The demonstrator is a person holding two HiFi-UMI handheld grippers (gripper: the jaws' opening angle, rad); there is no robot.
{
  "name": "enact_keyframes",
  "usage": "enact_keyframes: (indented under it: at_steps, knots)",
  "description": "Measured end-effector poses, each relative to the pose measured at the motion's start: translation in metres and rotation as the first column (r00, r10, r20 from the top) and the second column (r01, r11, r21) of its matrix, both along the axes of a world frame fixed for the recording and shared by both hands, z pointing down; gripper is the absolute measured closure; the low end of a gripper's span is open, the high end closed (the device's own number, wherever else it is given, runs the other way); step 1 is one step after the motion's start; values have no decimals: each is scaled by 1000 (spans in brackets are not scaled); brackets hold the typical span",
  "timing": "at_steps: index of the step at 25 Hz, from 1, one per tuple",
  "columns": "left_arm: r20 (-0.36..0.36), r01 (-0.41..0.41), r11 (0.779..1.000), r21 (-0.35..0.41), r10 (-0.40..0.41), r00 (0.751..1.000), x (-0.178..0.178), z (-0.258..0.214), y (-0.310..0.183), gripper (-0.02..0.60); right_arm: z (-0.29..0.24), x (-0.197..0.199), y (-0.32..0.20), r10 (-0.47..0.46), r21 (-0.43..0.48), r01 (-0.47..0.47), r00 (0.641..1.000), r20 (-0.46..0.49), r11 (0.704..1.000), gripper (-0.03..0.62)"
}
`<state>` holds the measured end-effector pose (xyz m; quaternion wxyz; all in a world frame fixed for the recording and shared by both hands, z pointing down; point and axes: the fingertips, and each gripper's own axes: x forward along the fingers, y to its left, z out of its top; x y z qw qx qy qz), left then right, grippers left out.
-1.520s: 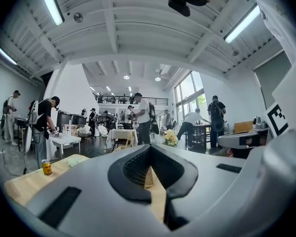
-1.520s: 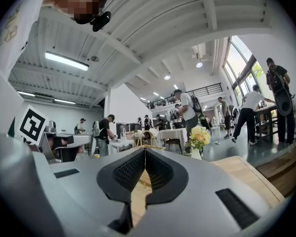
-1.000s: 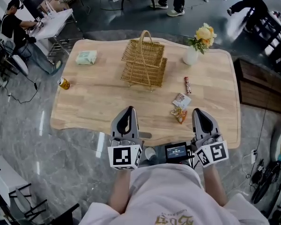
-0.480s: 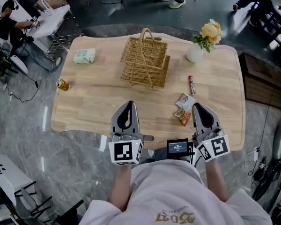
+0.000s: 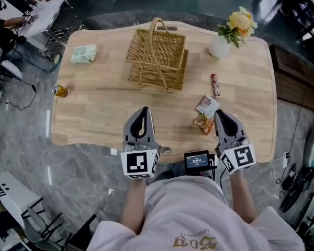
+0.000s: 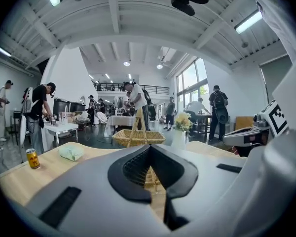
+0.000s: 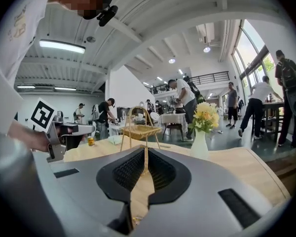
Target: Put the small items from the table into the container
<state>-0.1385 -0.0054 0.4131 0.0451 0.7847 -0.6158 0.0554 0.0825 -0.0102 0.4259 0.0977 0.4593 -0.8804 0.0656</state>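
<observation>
Head view looks steeply down at the table [image 5: 94, 114] — the 2 gripper views skim it, sharing the basket [image 5: 157, 56].

Left gripper [image 5: 144, 114], right gripper [image 5: 222, 117]: jaws together, empty.

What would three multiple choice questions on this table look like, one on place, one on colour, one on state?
1. The can stands: A at the table's left edge; B in a basket; C on the floor.
2. The flowers in the vase are: A red; B yellow; C blue.
3. The right gripper is: A shut on a packet; B wide open; C shut, empty.
A: the can sits by that rim. B: yellow blooms show. C: its jaws meet with nothing between.
</observation>
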Motion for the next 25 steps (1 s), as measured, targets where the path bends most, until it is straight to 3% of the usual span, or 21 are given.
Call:
enact_keyframes:
  at_steps: [7,11,19,22,25]
  knots:
    - [-21,-61,990,-130,59,998,31,58,0,588,60,28,7,67,-101,-74,995,-79,992,574]
    - [15,-124,974,-188,130,991,52,91,6,588,94,35,12,54,-175,-74,992,-117,982,574]
    - [14,-145,940,-310,157,987,62,142,19,588,154,42,25,32,-333,-79,989,-144,940,568]
    - [4,-156,927,-342,167,986,66,156,25,588,172,41,28,23,-390,-78,989,-145,918,537]
    - [-7,-159,919,-360,168,986,69,164,27,588,188,39,29,-5,-449,-61,990,-144,891,440]
